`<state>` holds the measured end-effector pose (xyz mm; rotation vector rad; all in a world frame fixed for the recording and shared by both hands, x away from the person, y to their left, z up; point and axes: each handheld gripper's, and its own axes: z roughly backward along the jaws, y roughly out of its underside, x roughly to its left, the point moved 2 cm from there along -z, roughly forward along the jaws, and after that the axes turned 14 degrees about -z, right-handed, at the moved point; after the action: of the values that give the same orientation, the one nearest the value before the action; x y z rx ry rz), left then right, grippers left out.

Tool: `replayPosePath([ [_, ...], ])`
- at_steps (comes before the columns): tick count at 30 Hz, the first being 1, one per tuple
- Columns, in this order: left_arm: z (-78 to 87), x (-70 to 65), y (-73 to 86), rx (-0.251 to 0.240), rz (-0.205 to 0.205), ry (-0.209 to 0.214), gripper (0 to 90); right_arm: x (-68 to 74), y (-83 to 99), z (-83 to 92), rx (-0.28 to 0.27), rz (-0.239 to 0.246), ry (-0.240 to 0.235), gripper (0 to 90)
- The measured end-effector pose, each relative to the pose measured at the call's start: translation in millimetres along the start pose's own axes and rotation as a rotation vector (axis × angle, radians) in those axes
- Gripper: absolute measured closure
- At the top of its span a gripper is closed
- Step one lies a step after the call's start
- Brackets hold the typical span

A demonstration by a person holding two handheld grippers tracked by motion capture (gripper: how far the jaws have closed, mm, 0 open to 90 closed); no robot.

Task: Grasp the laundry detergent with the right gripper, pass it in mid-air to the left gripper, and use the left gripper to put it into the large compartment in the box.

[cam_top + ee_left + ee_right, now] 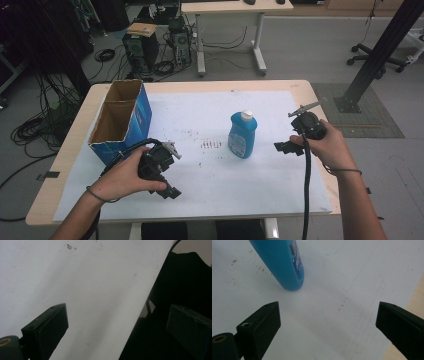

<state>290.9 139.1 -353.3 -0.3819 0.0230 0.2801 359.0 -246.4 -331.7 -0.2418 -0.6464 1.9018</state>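
Note:
A blue bottle with a white cap stands upright near the middle of the white sheet. Its base appears at the top left of the right gripper view. My right gripper is held just right of the bottle, jaws wide apart, nothing between them. An open blue cardboard box stands at the left of the table. My left gripper hovers near the front edge in front of the box, jaws wide apart over the sheet's edge, holding nothing.
The wooden table shows bare around the sheet. Beyond it stand another desk, computer cases and cables on the floor at the left, and a black post and chair base at the right.

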Motion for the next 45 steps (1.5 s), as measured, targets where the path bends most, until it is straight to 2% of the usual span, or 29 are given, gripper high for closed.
replayPosePath([
  [10,-0.3,-0.1,2.0,-0.001,0.002,0.002,4.0,12.0,11.4,-13.5,0.014,0.012,-0.032,5.7],
  [11,-0.3,-0.1,2.0,-0.001,0.002,0.002,4.0,16.3,14.0,-17.0,0.015,0.021,-0.037,5.7],
  [15,-0.2,-0.6,2.7,-0.002,0.006,0.002,4.1,17.6,14.7,-18.1,0.015,0.023,-0.035,5.6],
  [18,-0.7,-1.1,3.4,0.001,0.007,0.002,4.1,25.7,16.8,-25.0,0.018,0.032,-0.047,5.7],
  [24,0.1,-2.3,5.5,0.001,0.011,0.003,4.1,30.8,18.4,-30.1,0.024,0.039,-0.052,5.7],
  [33,1.1,-1.6,9.6,-0.003,0.017,0.003,4.0,38.9,20.6,-42.7,0.005,0.056,-0.073,5.3],
  [34,1.1,-1.6,9.6,-0.003,0.017,0.003,4.0,42.4,21.1,-50.7,-0.009,0.067,-0.089,5.3],
  [36,0.6,-1.2,10.9,-0.006,0.019,0.005,4.0,42.4,21.1,-50.7,-0.009,0.067,-0.089,5.1],
  [37,0.6,-1.2,10.9,-0.006,0.019,0.005,4.0,45.2,21.5,-59.2,-0.025,0.069,-0.099,5.1],
  [40,-0.2,-0.5,12.4,-0.007,0.020,0.007,4.0,45.5,21.5,-60.6,-0.031,0.068,-0.103,4.8],
  [41,-0.2,-0.5,12.4,-0.007,0.020,0.007,4.0,46.1,20.6,-69.4,-0.088,0.057,-0.121,4.8],
  [44,-0.4,-0.5,13.6,-0.008,0.026,0.007,4.0,46.0,20.5,-70.3,-0.095,0.054,-0.122,4.6],
  [45,-0.4,-0.5,13.6,-0.008,0.026,0.007,4.0,45.6,20.1,-76.4,-0.152,0.044,-0.137,4.6],
])
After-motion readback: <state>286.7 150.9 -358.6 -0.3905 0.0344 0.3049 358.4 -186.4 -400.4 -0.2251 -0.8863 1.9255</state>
